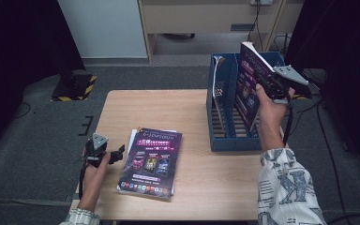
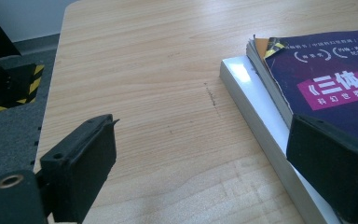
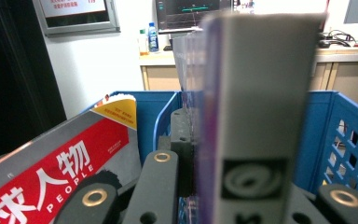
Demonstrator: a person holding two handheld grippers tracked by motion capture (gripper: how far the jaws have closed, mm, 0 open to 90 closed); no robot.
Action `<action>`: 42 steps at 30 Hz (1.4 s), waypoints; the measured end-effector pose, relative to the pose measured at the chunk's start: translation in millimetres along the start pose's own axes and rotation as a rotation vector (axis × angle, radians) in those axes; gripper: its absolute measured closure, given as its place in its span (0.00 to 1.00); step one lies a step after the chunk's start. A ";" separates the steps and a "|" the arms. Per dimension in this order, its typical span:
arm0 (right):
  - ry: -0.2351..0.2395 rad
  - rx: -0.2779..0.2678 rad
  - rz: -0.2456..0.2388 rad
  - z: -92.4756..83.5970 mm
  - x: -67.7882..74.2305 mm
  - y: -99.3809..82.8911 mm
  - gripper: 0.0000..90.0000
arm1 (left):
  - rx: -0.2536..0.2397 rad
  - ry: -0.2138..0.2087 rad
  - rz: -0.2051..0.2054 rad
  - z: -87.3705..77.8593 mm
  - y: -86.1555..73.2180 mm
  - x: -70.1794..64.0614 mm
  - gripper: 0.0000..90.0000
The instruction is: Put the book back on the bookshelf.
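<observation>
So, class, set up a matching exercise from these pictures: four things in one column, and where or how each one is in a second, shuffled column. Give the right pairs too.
Things:
1. purple book
2. stack of books
3. red magazine
4. left gripper

Places or states:
A. lying flat on the table
B. open, beside the stack
C. leaning in the blue file rack's left compartment
D. clamped upright in the right gripper, over the rack

Pairs: 1-D, 2-A, 3-C, 4-B
</observation>
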State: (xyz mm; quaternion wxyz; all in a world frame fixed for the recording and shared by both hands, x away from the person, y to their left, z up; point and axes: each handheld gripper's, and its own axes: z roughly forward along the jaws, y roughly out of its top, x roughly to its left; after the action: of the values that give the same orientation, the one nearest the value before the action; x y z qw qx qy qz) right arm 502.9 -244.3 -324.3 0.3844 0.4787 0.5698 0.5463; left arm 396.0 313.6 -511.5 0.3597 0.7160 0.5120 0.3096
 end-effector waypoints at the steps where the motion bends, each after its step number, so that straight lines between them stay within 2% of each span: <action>1: -0.003 -0.002 0.000 1.2 0.1 -2.1 0.92 | 0.000 0.001 0.003 0.2 0.1 -0.1 0.09; 9: -0.004 -0.007 0.007 7.6 0.0 -19.8 0.92 | 0.002 -0.002 0.009 1.3 0.3 -1.1 0.09; 13: 0.003 -0.014 0.033 12.0 -1.0 -31.0 0.92 | 0.000 -0.001 0.019 0.8 0.8 -1.5 0.09; 20: -0.019 -0.013 0.044 18.7 -1.0 -44.3 0.92 | 0.003 -0.004 0.021 1.7 0.5 -1.8 0.09; 21: -0.040 -0.013 0.027 19.4 0.1 -45.7 0.92 | 0.003 -0.005 0.022 1.7 0.6 -1.7 0.09; 28: -0.072 -0.012 0.004 21.3 4.1 -50.0 0.92 | -0.002 -0.006 0.021 1.3 1.3 -1.7 0.09; 30: -0.099 -0.012 -0.006 21.3 5.3 -52.6 0.92 | -0.012 -0.007 0.021 0.9 1.8 -2.3 0.09; 33: -0.114 -0.003 -0.014 23.4 6.3 -57.4 0.92 | -0.015 -0.003 0.024 0.9 2.2 -2.3 0.09; 42: -0.108 0.000 -0.016 30.1 13.2 -68.4 0.92 | -0.018 0.003 0.022 0.2 2.2 -1.3 0.09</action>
State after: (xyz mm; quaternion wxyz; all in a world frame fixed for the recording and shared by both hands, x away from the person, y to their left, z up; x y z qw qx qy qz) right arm 520.0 -220.1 -394.2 0.4190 0.5030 0.5521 0.5164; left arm 397.0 311.8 -509.8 0.3616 0.7180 0.5018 0.3194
